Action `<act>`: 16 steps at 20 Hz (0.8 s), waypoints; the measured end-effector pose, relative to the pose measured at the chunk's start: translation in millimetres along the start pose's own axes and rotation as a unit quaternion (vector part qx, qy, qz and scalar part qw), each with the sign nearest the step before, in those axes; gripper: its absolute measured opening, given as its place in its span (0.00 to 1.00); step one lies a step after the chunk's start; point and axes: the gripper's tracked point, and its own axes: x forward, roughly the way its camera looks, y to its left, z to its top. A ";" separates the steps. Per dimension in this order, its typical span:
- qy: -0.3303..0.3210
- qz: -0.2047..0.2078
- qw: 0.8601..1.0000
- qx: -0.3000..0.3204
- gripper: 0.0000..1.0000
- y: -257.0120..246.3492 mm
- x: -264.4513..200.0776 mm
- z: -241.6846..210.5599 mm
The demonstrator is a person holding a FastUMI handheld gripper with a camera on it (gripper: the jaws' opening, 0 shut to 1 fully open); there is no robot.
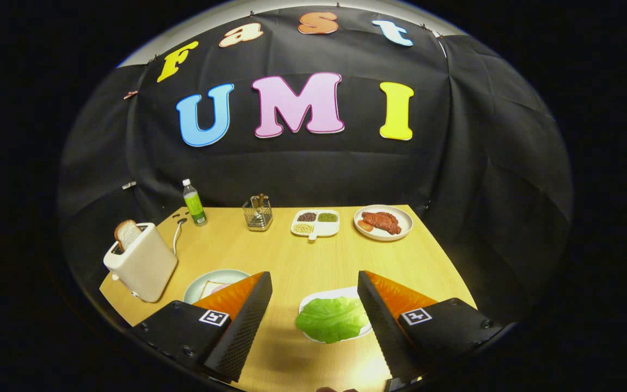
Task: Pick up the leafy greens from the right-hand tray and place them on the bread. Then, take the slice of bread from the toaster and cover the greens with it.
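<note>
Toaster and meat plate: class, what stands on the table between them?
In the gripper view, between toaster and meat plate stand a bottle, utensil holder and divided dish. Gripper open.

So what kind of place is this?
Likely a staged kitchen demo booth: black cloth wall, pale wooden table with a cream toaster and a green lettuce leaf between the open gripper fingers.

Lettuce [332,319] between parted tool [314,283] fingers
</note>
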 end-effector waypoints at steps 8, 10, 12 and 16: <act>0.097 -0.006 0.995 -0.001 0.99 -22.6 67.3 -77.4; 0.114 -0.011 0.993 -0.005 0.99 -26.6 80.9 -95.0; 0.124 -0.011 0.992 -0.010 0.99 -28.0 91.6 -106.1; 0.145 -0.010 0.989 -0.026 0.99 -31.0 107.1 -130.7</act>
